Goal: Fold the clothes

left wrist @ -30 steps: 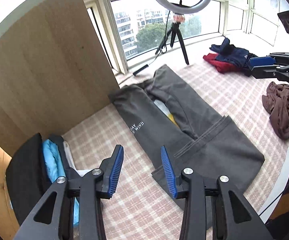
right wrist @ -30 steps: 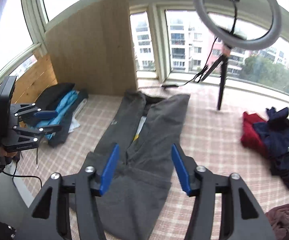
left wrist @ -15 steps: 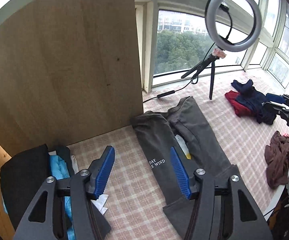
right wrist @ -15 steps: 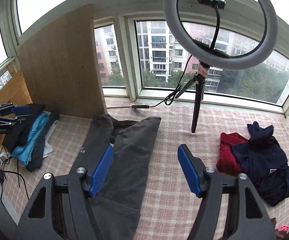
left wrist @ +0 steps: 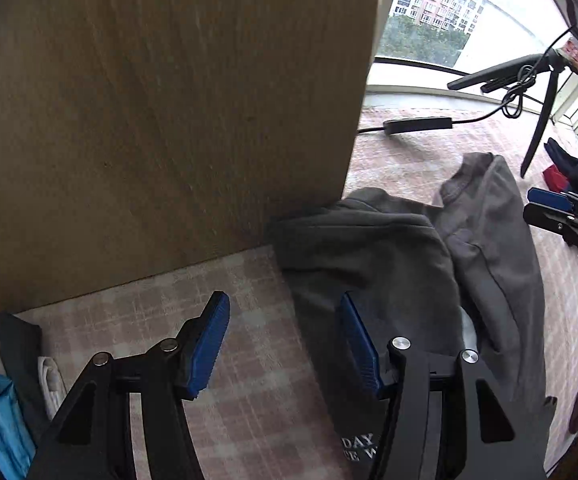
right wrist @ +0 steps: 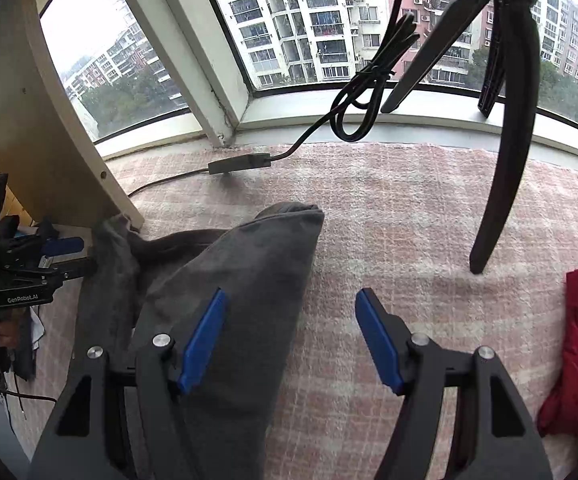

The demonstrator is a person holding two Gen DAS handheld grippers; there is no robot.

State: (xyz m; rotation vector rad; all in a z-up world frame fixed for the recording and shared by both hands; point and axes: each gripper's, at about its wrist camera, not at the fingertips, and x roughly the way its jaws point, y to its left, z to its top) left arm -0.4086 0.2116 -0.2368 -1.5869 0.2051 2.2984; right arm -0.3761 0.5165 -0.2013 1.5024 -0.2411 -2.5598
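Pink checked cloth (right wrist: 409, 216) covers the surface by the windows, where we see grey trousers (left wrist: 373, 264) lying flat, leg ends against a wooden board (left wrist: 161, 112). Our left gripper (left wrist: 285, 344) and right gripper (right wrist: 289, 336) hover above those leg ends, both spread wide, holding nothing. Red clothing (right wrist: 577, 344) lies right.

- Both grippers now low over far end of grey trousers (left wrist: 389, 264), by the leg cuffs, vs. near waist end 1 s ago.
- Left gripper (left wrist: 285, 344) straddles left leg's left edge.
- Right gripper (right wrist: 289, 340) straddles right leg's right edge.
- Wooden board (left wrist: 161, 112) now close.
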